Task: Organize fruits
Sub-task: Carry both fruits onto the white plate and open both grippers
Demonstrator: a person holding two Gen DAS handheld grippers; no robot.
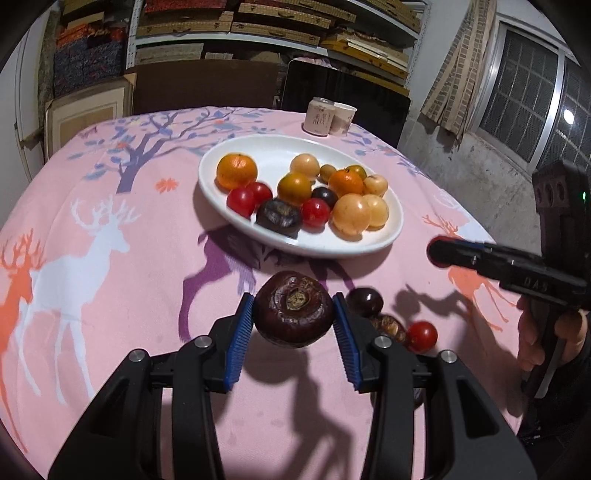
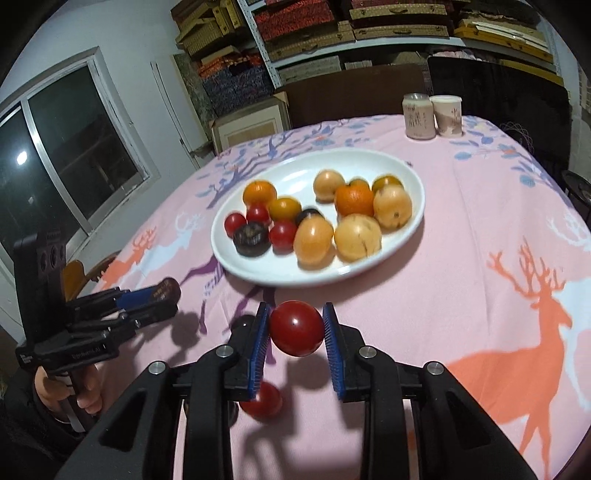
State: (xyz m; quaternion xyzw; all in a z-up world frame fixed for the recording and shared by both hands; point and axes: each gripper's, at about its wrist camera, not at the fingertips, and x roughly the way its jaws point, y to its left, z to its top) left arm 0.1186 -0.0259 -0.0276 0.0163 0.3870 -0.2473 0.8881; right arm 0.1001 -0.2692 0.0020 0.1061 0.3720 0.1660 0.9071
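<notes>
Left gripper (image 1: pixel 293 319) pinches a dark brown chestnut (image 1: pixel 293 308) (glossy, scarred top); right gripper (image 2: pixel 295 328) pinches a shiny red tomato (image 2: pixel 295 328), both before the plate (image 1: pixel 369 243)

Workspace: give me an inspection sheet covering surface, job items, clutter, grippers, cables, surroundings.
Surface: pink tablecloth with deer and tree prints, covering the table.
Job's things: white oval plate holding orange, yellow, red and dark fruits; a dark brown round fruit and a red round tomato held above the cloth; more small fruits loose on the cloth, one a small red tomato.
Clutter: two paper cups at the far edge.
Grippers: left gripper shut on the dark fruit; right gripper shut on the tomato.
Cables: nothing seen.
Surroundings: shelves of stacked boxes; dark window.
</notes>
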